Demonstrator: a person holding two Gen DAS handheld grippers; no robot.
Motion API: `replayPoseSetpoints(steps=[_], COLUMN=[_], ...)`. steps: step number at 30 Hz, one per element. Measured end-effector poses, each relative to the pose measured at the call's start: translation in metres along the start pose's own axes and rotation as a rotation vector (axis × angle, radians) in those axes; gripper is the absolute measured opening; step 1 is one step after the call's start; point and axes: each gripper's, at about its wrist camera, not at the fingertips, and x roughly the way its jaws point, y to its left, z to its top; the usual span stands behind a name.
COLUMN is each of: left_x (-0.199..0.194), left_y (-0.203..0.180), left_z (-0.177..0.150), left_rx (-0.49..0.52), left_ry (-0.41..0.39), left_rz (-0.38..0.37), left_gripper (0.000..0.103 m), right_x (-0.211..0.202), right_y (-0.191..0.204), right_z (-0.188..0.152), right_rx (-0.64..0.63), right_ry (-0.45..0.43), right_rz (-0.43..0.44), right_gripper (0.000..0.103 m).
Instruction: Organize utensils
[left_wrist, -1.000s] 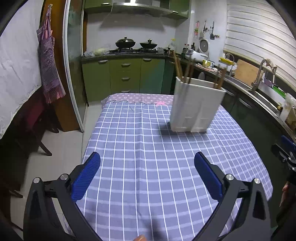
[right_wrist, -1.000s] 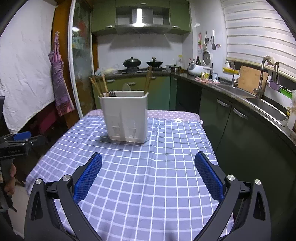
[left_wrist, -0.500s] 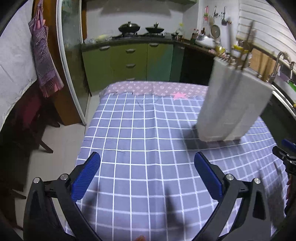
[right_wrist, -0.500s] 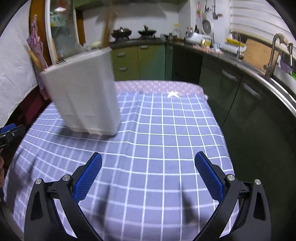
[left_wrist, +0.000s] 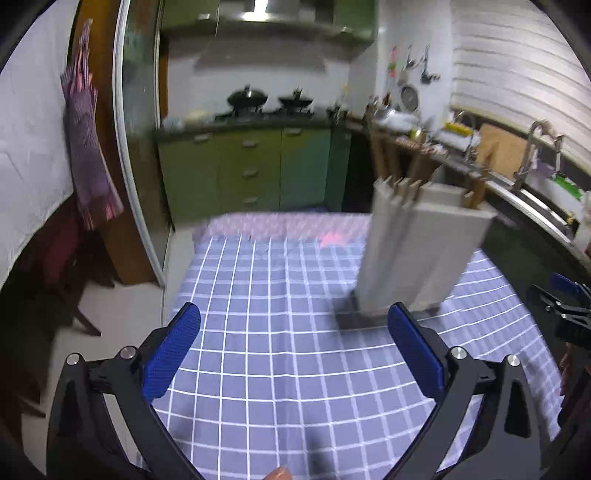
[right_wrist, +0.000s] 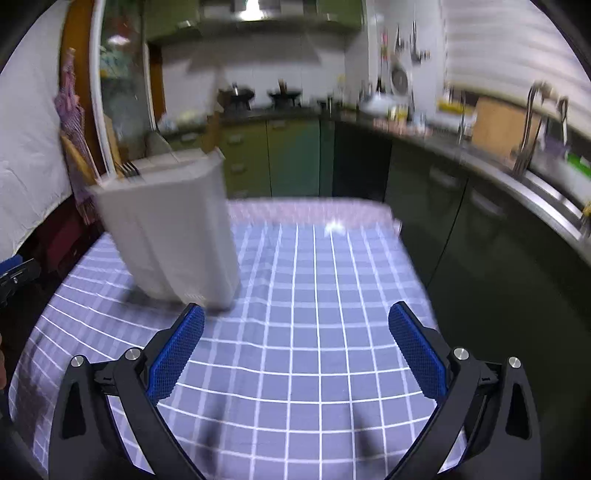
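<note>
White plastic utensil holder (left_wrist: 417, 251) is standing on the checked tablecloth (left_wrist: 280, 332), at 1 o'clock from the left gripper (left_wrist: 293, 345), 11 o'clock from the right gripper (right_wrist: 295, 345); both are gaping empty.

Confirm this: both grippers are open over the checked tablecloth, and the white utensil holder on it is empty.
Not quite. Both the left gripper and right gripper are open over the checked tablecloth, but the white utensil holder is not empty: the right wrist view shows fork tines and wooden handles sticking out of it.
</note>
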Motion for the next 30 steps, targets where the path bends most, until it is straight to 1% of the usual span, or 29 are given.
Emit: replayPoseSetpoints(steps=[4, 8, 14, 18, 25, 30], left_x=[-0.033, -0.064, -0.093, -0.103, -0.117, -0.120], left_y=[-0.002, -0.005, -0.011, -0.015, -0.021, -0.025], left_z=[0.002, -0.004, -0.014, -0.019, -0.021, -0.021], left_rx=[-0.014, -0.010, 0.007, 0.012, 0.013, 0.009], left_ry=[-0.012, -0.050, -0.070, -0.072, -0.081, -0.061], left_rz=[-0.034, -0.034, -0.051, -0.059, -0.057, -0.073], left_gripper=[0.096, 0.096, 0.096, 0.096, 0.097, 0.097], right_x=[-0.040, -0.076, -0.122, -0.138, -0.154, -0.158], right_y=[0.015, 0.025, 0.035, 0.038, 0.039, 0.037], right_z=[0.002, -0.002, -0.007, -0.009, -0.013, -0.016], right_rx=[-0.020, -0.026, -0.034, -0.036, -0.034, -0.025], right_ry=[-0.038, -0.082, -0.142, -0.159, -0.172, -0.170], right_rz=[0.004, 0.024, 0.034, 0.042, 0.060, 0.067], right_gripper=[0.098, 0.098, 0.098, 0.098, 0.098, 0.098])
